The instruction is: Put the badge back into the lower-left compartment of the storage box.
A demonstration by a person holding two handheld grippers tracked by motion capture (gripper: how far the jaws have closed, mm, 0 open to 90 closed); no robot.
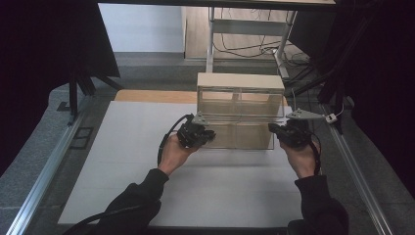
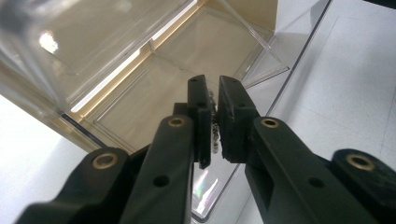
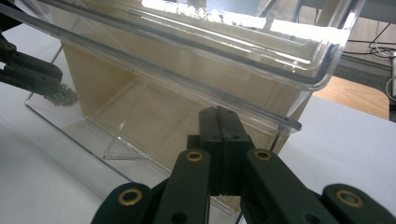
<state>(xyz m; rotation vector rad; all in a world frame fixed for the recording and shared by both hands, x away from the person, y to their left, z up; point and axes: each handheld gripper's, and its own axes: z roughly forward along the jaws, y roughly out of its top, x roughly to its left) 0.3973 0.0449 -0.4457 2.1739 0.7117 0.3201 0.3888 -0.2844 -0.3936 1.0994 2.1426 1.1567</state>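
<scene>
Gripping at the front of a clear plastic drawer cabinet [image 1: 240, 110] standing on the white table [image 1: 122, 161], with both tools close against its lower row. Left gripper [image 1: 208, 134] nearly shut, pads [image 2: 231, 116] parted by a thin slit only, a small metallic, beaded-looking bit caught in that slit; too small to name. Tips set over the edge of the pulled-out clear drawer [image 2: 187, 79] at the cabinet's lower left, the drawer floor and walls visible just beyond them. Right gripper [image 1: 275, 132] fully closed, pads [image 3: 219, 135] pressed flat together, nothing seen between them, tips at the transparent front edge of the lower drawer [image 3: 154, 116] near the cabinet's right corner; touching or just short of it, cannot tell. Left gripper [image 3: 51, 88] also seen far across the drawer in the right gripper view.
</scene>
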